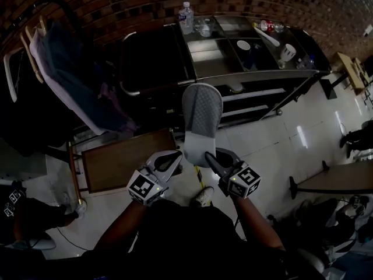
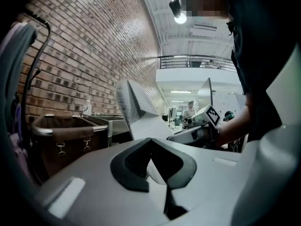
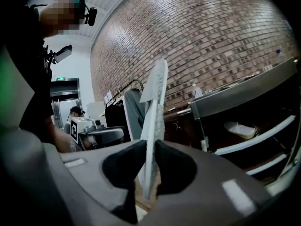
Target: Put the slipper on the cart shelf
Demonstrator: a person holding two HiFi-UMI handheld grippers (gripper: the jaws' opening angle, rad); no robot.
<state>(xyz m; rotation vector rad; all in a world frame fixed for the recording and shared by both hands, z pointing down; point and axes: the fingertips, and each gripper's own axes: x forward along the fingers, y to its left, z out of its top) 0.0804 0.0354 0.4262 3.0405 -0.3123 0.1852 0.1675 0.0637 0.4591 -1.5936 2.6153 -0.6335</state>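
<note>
A grey-white slipper (image 1: 201,115) is held up between my two grippers, toe pointing at the steel cart (image 1: 233,76). My left gripper (image 1: 182,156) grips its heel from the left; in the left gripper view the textured sole (image 2: 141,121) runs down between the dark pads (image 2: 131,166). From the right, my right gripper (image 1: 207,155) is shut on the heel. In the right gripper view the slipper (image 3: 154,112) stands edge-on, pinched between the pads (image 3: 127,166). The cart's shelves (image 1: 250,95) lie just beyond the toe, and a shelf rail (image 3: 263,135) shows at the right.
On the cart top stand a water bottle (image 1: 186,17), a red can (image 1: 265,25) and white cups (image 1: 287,51). A rack with hanging garments (image 1: 64,74) is at the left, a brown board (image 1: 125,159) below it. A white object (image 3: 240,128) lies on a cart shelf.
</note>
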